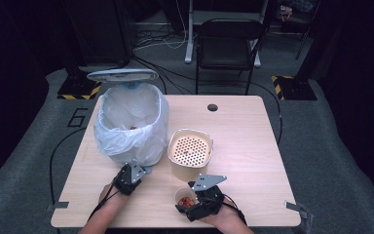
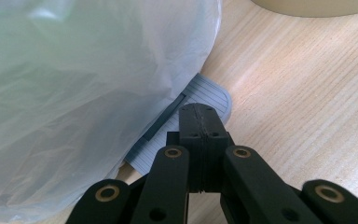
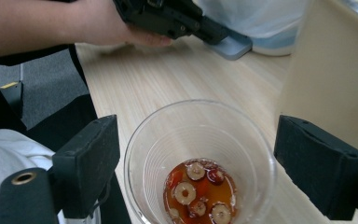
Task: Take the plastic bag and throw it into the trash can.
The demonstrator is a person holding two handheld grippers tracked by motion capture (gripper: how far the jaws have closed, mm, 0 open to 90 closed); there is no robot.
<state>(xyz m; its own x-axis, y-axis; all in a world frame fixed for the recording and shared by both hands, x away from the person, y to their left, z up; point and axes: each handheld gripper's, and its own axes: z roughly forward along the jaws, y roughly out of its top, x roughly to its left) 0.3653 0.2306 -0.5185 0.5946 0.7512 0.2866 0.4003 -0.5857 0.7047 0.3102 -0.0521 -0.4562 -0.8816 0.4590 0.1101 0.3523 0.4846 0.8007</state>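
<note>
clear cup (image 3: 200, 163) between right gripper's (image 1: 200, 202) spread jaws — near table edge (image 1: 175, 226).

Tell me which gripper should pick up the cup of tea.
Right. The right gripper has its open jaws on either side of the cup, apparently not yet touching it. The left gripper is shut, on the bin's pedal.

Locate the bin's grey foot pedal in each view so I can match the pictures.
High view: the pedal pokes out at the lined bin's base, beside the left gripper.
Left gripper view: centre, a ribbed grey plate under the shut gripper's tip.
Right gripper view: top, right of centre, under the left gripper's tip.
Shared landmark: the white bin liner.
</note>
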